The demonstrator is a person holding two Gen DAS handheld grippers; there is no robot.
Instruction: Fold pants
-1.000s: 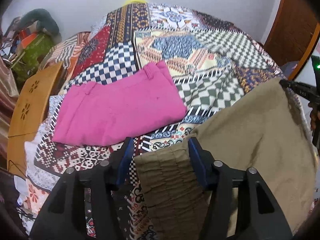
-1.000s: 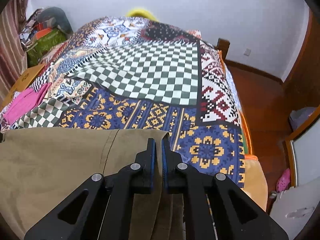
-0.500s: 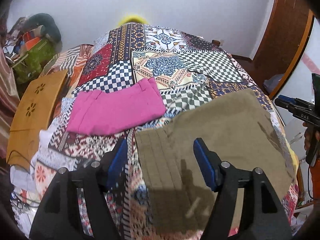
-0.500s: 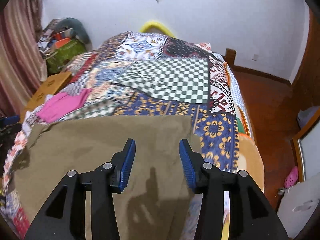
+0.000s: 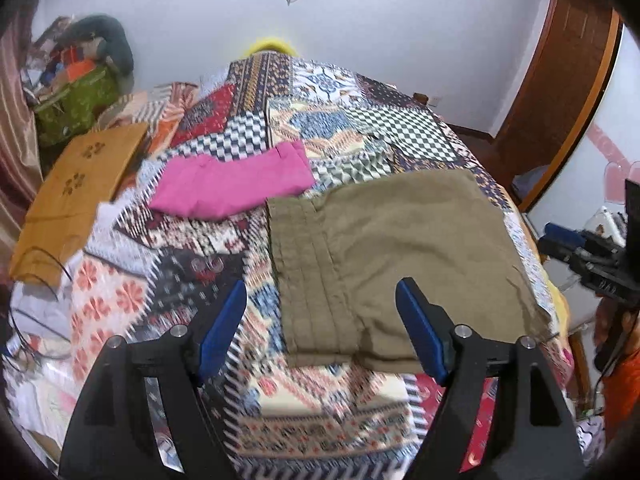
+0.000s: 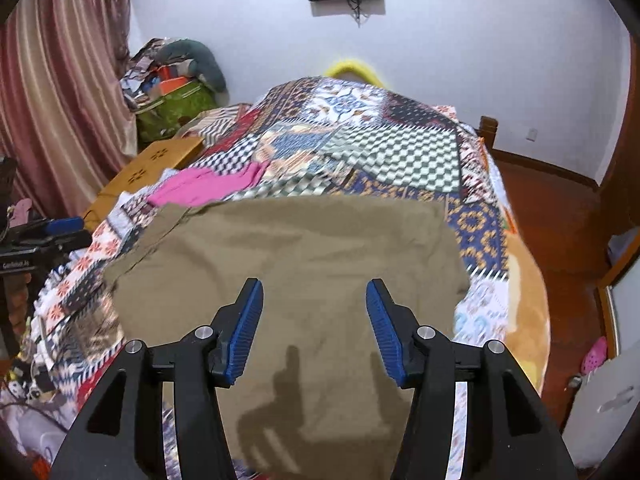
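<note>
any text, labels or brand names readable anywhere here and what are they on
No text can be read for certain.
Pale lettering on the black gripper body at the left edge of the right wrist view: too small and blurred to read.
White marks on the black gripper body at the right edge of the left wrist view: too blurred to read.
Folded olive-brown pants and folded pink garment: no label visible.

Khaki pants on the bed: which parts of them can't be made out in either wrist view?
- Right wrist view: the khaki pants near edge runs behind the right gripper and off the bottom.
- Left wrist view: their near right corner is hidden behind a finger of the left gripper.
- Both views: layers underneath are covered by the top layer.
</note>
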